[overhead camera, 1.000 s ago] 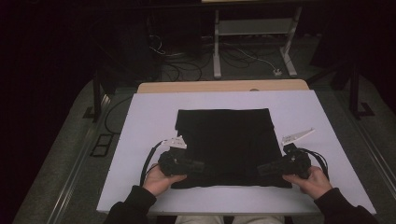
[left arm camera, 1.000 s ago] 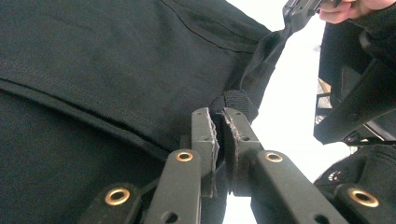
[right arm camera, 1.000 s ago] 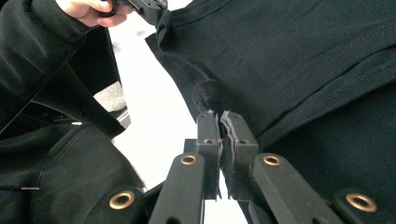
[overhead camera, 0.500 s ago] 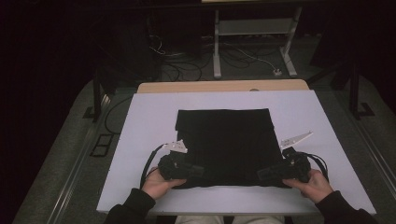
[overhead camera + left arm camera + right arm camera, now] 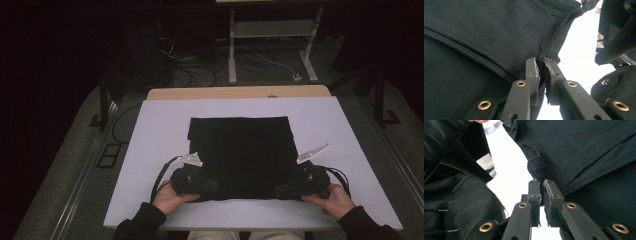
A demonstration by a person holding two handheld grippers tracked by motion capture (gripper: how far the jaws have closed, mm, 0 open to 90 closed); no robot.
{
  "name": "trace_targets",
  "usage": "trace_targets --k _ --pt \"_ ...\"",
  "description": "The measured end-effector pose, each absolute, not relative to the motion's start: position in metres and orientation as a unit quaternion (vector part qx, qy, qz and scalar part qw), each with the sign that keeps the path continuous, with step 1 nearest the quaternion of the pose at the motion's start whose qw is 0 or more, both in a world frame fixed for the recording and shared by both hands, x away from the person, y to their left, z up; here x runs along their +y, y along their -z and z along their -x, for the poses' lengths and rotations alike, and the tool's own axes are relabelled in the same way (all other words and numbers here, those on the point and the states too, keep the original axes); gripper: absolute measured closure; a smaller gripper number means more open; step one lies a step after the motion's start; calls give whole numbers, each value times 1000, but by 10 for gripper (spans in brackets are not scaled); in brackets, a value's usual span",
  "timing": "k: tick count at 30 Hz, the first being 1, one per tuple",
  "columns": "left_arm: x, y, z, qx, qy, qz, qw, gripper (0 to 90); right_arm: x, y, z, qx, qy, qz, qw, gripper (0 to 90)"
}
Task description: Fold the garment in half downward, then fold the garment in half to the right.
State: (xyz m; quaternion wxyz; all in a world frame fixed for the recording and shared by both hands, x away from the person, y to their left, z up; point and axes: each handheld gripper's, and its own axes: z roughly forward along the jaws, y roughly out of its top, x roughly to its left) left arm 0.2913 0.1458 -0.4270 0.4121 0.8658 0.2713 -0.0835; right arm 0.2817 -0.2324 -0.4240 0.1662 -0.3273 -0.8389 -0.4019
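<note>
Lying flat on one white table [image 5: 150,150] is one black cloth [image 5: 240,150]. Two grippers pinch its near corners: left gripper [image 5: 541,65] nearly closed on cloth, right gripper [image 5: 542,185] too.

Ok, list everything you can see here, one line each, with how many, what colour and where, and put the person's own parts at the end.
Black garment: one, black, folded flat in the middle of the board, its near corners pinched.
Board: one, white, covering the table top.
Table: one, light wood, its far edge showing beyond the board.
Stand: one, pale grey, on the floor behind the table.
Cables: several, dark and white, on the floor behind the table.
Left tongs: one, black, shut on the garment's near left corner.
Right tongs: one, black, shut on the near right corner.
Hands: two, in dark sleeves, at the near edge.
</note>
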Motion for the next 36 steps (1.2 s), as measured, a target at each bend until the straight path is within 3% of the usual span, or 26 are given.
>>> trace_targets --k 5,10,13,15,17,19,25,36 --pt "146 426 -289 266 95 -865 415 687 -233 423 -282 -835 405 334 164 694" --pt "151 420 -288 282 83 -852 434 440 -234 417 -280 -834 414 340 130 403" --pt "158 416 -290 304 70 -838 447 335 -234 414 -280 -832 422 343 106 242" --pt "162 415 -290 316 57 -832 452 292 -233 413 -280 -831 422 349 95 136" --pt "166 414 -291 322 50 -829 455 242 -234 412 -281 -830 426 347 92 101" --pt "169 413 -291 322 43 -828 457 214 -234 411 -281 -830 425 353 76 11" --pt "174 413 -290 333 37 -821 463 0 -232 409 -280 -831 425 355 48 0" --pt "190 414 -285 349 -13 -815 461 0 -226 399 -286 -833 431 348 21 0"
